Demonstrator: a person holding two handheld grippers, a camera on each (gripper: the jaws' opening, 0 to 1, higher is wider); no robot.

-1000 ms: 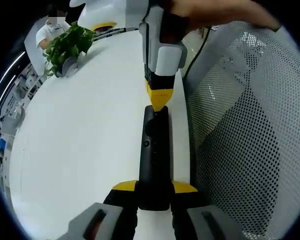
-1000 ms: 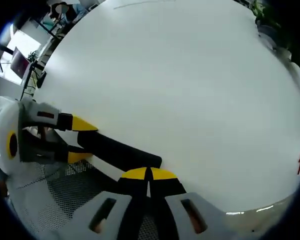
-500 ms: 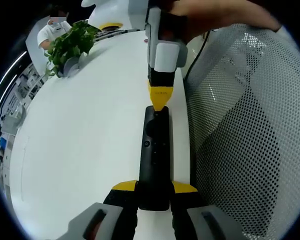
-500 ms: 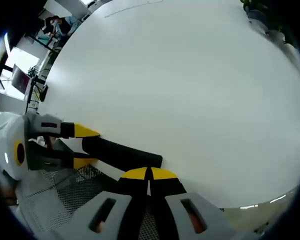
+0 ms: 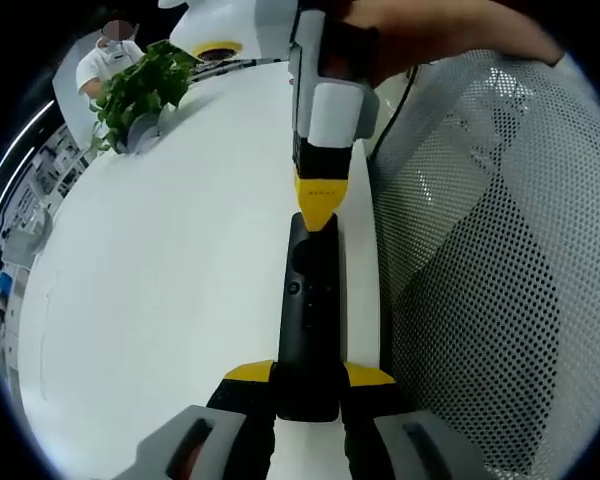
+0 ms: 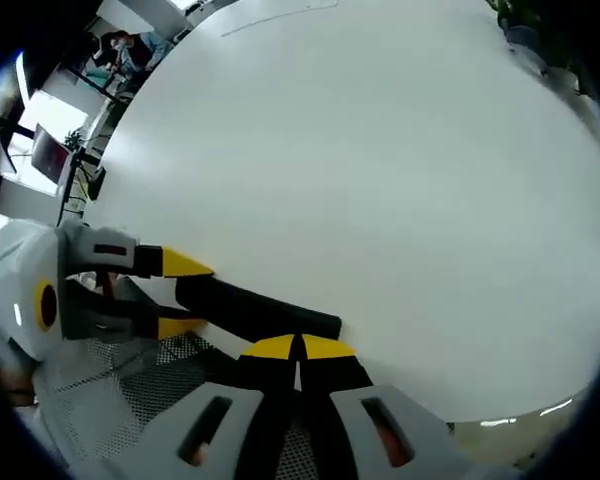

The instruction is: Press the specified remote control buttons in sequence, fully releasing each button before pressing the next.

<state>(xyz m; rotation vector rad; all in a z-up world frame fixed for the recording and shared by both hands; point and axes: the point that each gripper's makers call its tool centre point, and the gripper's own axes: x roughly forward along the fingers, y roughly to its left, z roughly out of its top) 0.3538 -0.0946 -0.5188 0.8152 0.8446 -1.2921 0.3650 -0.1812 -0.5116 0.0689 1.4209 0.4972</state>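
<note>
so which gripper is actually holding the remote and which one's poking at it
The left gripper holds it: its yellow-tipped jaws clamp the near end of the black remote. The right gripper, jaws shut, comes down at the far end.

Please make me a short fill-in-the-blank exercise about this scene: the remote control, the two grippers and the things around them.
1. The left gripper is shut on the near end of the black ____.
2. The right gripper's closed fingers touch the remote's ____ end.
3. The table under the remote is ____ in colour.
4. At the table's far edge stands a green ____.

Missing words: remote control; far; white; plant
</note>
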